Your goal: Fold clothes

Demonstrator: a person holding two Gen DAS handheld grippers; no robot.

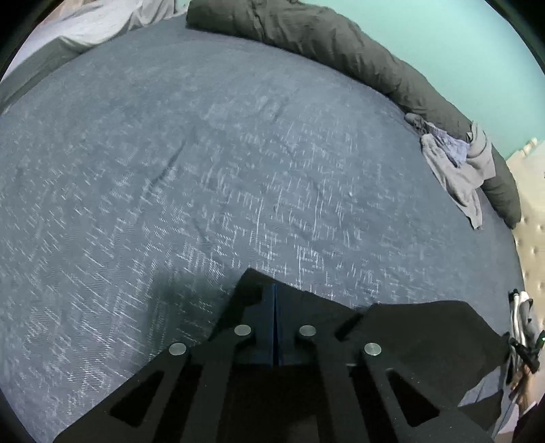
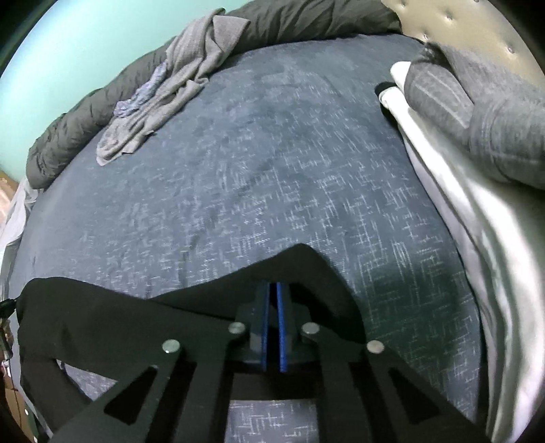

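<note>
A black garment (image 1: 425,334) lies at the near edge of the blue patterned bed cover (image 1: 204,153). In the left wrist view, one corner of it rises in a peak over the tips of my left gripper (image 1: 274,293), whose blue pads are pressed together on the cloth. In the right wrist view, the same black garment (image 2: 85,306) stretches off to the left. Its other end is drawn up in a peak around my right gripper (image 2: 274,289), whose pads are shut with dark cloth between them. The fingertips of both grippers are hidden under the fabric.
A crumpled pile of grey clothes (image 1: 456,170) (image 2: 177,78) lies at the far side against a rolled dark grey duvet (image 1: 340,44). A grey striped blanket (image 2: 477,102) over white bedding (image 2: 460,221) fills the right side by the tufted headboard (image 2: 460,20).
</note>
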